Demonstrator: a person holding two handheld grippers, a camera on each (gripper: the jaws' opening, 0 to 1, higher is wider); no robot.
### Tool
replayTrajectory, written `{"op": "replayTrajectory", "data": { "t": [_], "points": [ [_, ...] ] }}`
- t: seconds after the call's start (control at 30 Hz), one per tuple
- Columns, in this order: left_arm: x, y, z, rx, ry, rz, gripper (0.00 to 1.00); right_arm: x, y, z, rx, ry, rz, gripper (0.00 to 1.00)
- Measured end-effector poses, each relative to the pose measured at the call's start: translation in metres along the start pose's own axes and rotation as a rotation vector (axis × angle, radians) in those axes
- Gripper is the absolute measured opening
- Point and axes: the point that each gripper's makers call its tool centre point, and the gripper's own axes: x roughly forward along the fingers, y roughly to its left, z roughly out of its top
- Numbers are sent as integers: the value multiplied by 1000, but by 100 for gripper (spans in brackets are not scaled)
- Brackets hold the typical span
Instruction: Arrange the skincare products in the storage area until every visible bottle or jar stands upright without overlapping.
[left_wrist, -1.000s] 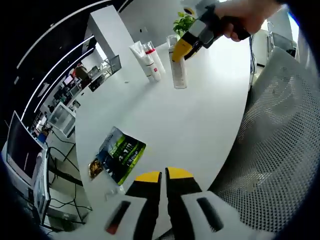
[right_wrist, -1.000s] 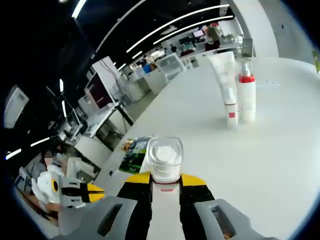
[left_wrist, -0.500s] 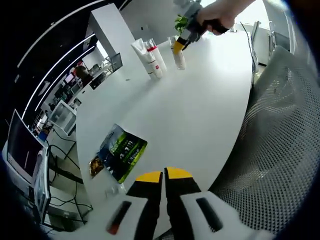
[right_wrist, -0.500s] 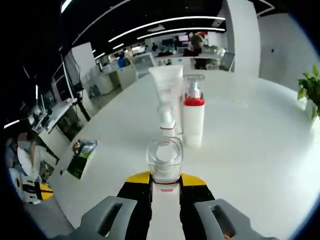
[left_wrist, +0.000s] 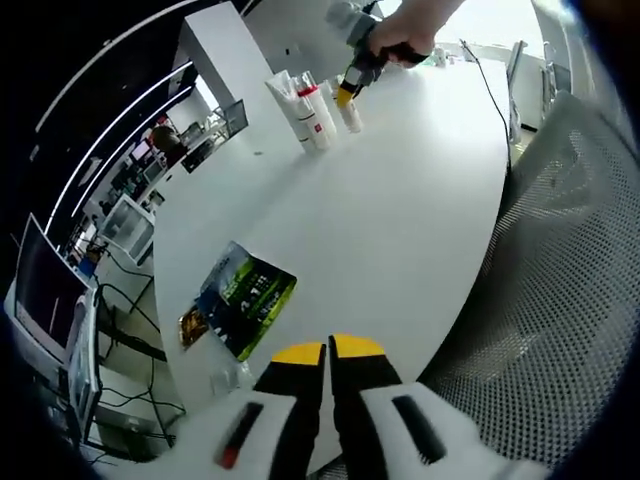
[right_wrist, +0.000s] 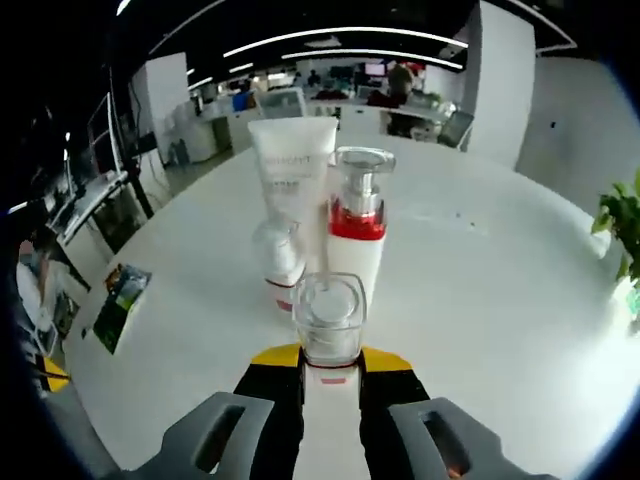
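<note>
While your right gripper (right_wrist: 329, 362) has its fingers clamped on the clear-capped bottle (right_wrist: 329, 322), that bottle stands upright just in front of the red-collared pump bottle (right_wrist: 356, 232) and the white tube (right_wrist: 289, 190) on the white tabletop (right_wrist: 480, 300). Your left gripper (left_wrist: 327, 352) hangs over the tabletop's near edge, fingers pressed together on nothing, beside a green packet (left_wrist: 240, 299) lying flat.

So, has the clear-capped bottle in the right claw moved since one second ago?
Yes. The clear-capped bottle, held in the right claw, went across the table to the red-collared pump bottle.
</note>
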Motion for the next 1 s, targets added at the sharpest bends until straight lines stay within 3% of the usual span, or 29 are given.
{"op": "replayTrajectory", "data": {
  "t": [0.3, 0.53, 0.83, 1.0],
  "points": [
    [1, -3, 0, 3, 11, -8, 0, 16, -1, -3, 1, 19, -22, 15],
    [2, -2, -2, -1, 18, -6, 0, 26, 2, 6, -12, 5, -30, 15],
    [2, -2, -4, -3, 29, -5, 0, 24, 16, 10, -25, -18, -53, 15],
    [3, -1, -5, -4, 29, -2, 0, 23, 11, 11, 0, -25, -96, 15]
  ]
}}
